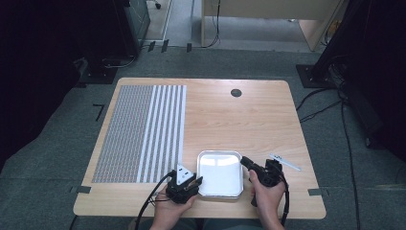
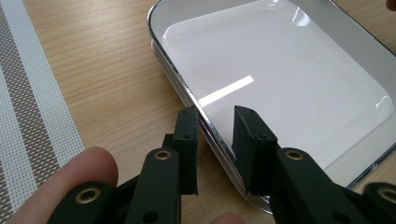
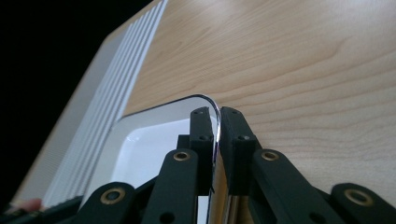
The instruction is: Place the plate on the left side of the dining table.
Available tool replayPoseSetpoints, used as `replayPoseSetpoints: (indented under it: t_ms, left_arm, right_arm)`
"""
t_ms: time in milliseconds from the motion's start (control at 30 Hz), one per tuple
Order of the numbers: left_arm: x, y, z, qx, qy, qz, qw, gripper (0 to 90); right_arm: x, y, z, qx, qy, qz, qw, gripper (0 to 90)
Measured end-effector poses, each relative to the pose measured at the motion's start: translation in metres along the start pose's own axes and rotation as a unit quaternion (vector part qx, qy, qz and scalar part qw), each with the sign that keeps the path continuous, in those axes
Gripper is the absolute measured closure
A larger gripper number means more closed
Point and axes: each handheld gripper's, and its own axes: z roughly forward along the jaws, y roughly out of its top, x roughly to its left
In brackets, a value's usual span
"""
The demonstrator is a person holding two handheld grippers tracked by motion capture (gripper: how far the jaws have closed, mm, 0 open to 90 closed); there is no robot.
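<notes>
- Tray — a shallow, shiny metal tray with a white floor, sitting empty on the worktop close to its near edge, a little right of the middle; a striped mat covers the left part of the worktop and a small white implement lies just beyond the tray's right side.
- Left tongs — the jaws straddle the tray's left rim, one outside and one over the white floor, with a visible gap on each side of the metal; they stand partly open and have hold of nothing.
- Right tongs — the jaws are all but together on the tray's right rim near its far corner, the thin edge running up between the pads. Whether the pads are pressing or have just slackened cannot be told for certain; it reads as a pinch.
- Doing the step well — judged as a two-sided grip for moving the tray: seat both pairs squarely across the rim, not on the rounded corner, close the left pair fully before any lift, and keep the tray level so that the thin, slippery edge does not slide out.
</notes>
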Motion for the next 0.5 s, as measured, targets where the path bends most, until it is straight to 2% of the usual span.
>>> replayPoseSetpoints:
  t_ms: [100, 133, 200, 267, 367, 400, 500]
  left_arm:
    - [0.000, 0.000, 0.000, 0.000, -0.001, 0.003, 1.0000, 71.6]
    - [0.001, 0.000, 0.000, 0.000, -0.002, 0.003, 1.0000, 71.4]
    - [0.001, 0.000, 0.000, 0.000, -0.002, 0.004, 1.0000, 71.4]
    - [0.001, 0.000, 0.000, 0.000, -0.002, 0.005, 1.0000, 71.4]
    - [0.001, 0.000, 0.000, -0.001, -0.003, 0.005, 1.0000, 71.0]
    - [0.001, 0.000, 0.000, -0.001, -0.004, 0.004, 1.0000, 70.4]
    - [0.002, 0.000, 0.001, 0.000, -0.011, 0.002, 0.9999, 68.6]
  right_arm:
    - [0.010, -0.004, 0.003, 0.003, -0.030, -0.052, 0.9982, 83.0]
    - [0.014, -0.007, 0.006, 0.007, -0.049, -0.077, 0.9958, 83.1]
    - [0.015, -0.007, 0.007, 0.008, -0.056, -0.085, 0.9948, 83.6]
    - [0.018, -0.009, 0.009, 0.008, -0.072, -0.111, 0.9912, 84.0]
    - [0.022, -0.009, 0.011, 0.014, -0.086, -0.121, 0.9888, 85.1]
    - [0.021, -0.008, 0.010, 0.015, -0.083, -0.109, 0.9904, 86.2]
    - [0.020, -0.008, 0.009, 0.012, -0.079, -0.096, 0.9922, 87.4]
